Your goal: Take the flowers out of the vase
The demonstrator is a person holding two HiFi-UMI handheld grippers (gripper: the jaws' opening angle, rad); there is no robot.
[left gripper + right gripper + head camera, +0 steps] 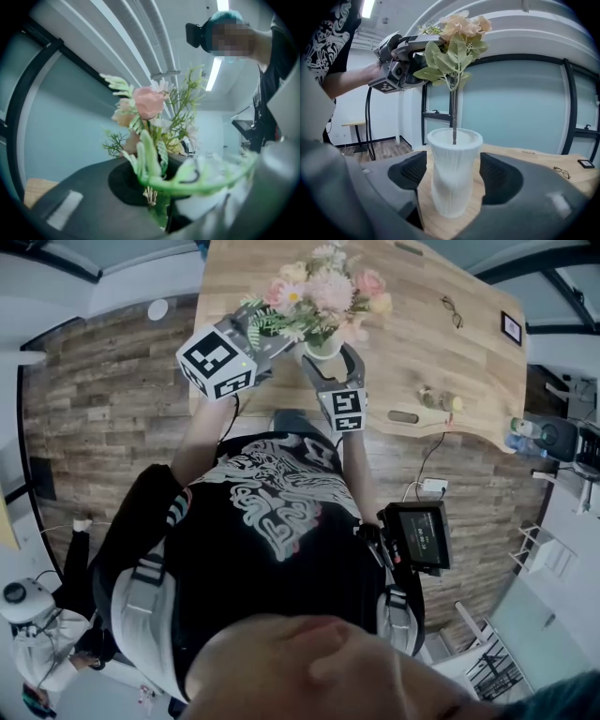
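A bunch of pink, peach and cream flowers (319, 292) with green leaves is over a white ribbed vase (323, 348) on the wooden table (412, 324). My left gripper (157, 197) is shut on the stems just under the leaves. In the right gripper view it (401, 61) holds the bunch (459, 33) up from the left, with the thin stem (453, 117) ending just inside the vase's mouth. My right gripper (453, 183) is open with the vase (453, 171) between its jaws; a gap shows on each side.
A pair of glasses (453, 310) and a small black frame (511, 327) lie on the table's right part. Small items (439, 399) sit near the front edge. The vase stands close to that edge, by the person's body.
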